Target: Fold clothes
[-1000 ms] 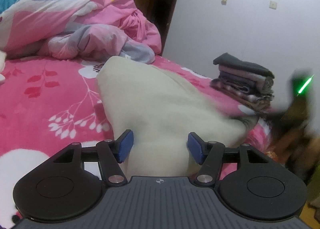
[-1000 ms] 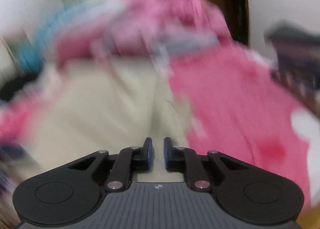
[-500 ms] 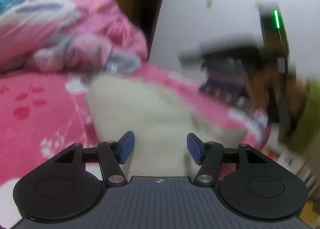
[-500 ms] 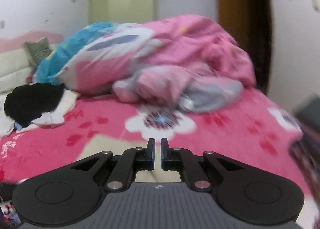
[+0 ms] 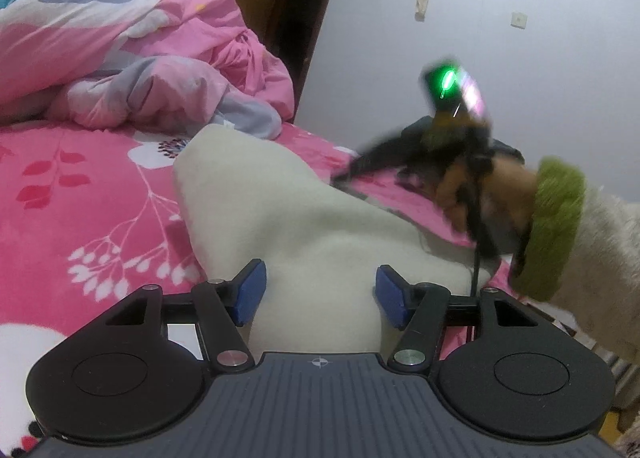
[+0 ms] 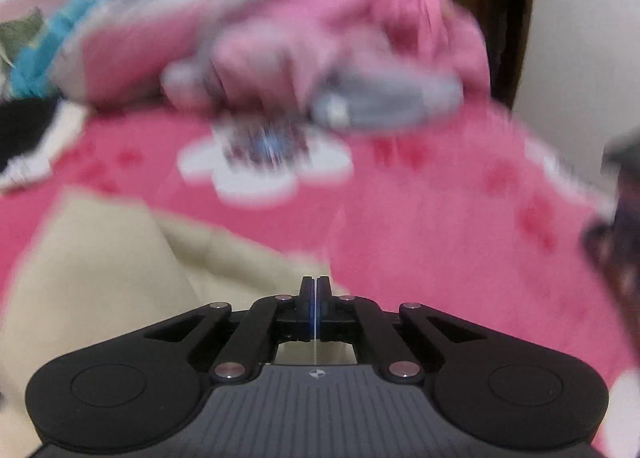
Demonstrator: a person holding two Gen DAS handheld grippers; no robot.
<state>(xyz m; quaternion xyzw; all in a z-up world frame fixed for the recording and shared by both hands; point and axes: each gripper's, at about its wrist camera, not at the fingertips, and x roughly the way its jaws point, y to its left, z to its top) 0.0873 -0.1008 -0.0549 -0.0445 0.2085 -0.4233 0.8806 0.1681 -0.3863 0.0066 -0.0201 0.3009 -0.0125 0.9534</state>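
On the pink floral bedspread (image 5: 80,193), seen from the left wrist, a cream garment (image 5: 280,217) lies between the spread, empty pads of the left gripper (image 5: 318,294). From the right wrist, blurred, the right gripper (image 6: 315,290) is pressed together, gripping nothing, with the garment below left.

Pink floral bed (image 5: 80,193), cream garment (image 5: 280,217), rumpled pink duvet (image 5: 120,57)
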